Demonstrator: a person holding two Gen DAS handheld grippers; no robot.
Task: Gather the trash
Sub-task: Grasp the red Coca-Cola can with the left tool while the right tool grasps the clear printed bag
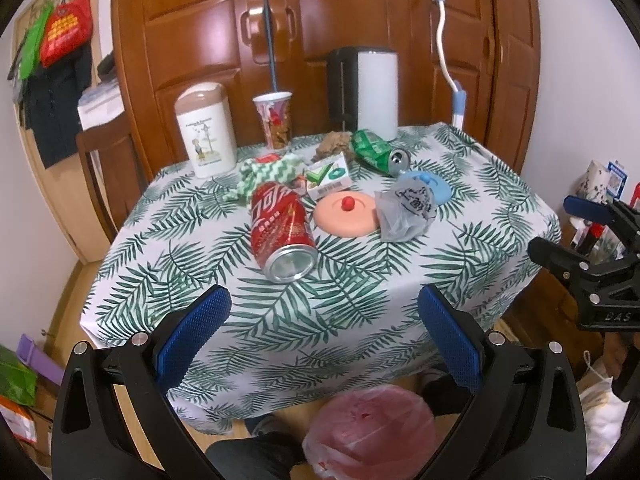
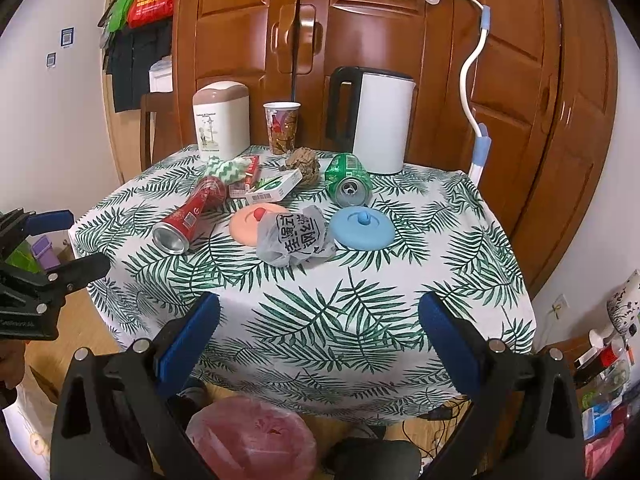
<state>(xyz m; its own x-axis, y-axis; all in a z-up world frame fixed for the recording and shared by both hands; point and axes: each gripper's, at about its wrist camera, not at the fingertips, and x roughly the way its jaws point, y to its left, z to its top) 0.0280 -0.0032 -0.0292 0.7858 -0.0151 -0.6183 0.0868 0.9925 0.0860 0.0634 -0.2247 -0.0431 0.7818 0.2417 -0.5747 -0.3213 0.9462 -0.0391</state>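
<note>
Leaf-print tablecloth [image 1: 360, 304]: two cans [image 1: 282, 232], two lids [image 2: 362, 230].

Left gripper [image 1: 324, 320]: jaws spread wide, blue pads [image 1: 192, 332] apart, nothing between them. Right gripper [image 2: 320, 324]: jaws equally wide, empty. Both are held level, side by side, pointing forward.

— From the left wrist we look forward and a little down over the table [image 1: 280, 320] from its near edge, toward the wooden doors [image 1: 320, 20].

— From the right wrist we face the same way, just beside. Both views share the whole tabletop and the doors.
</note>
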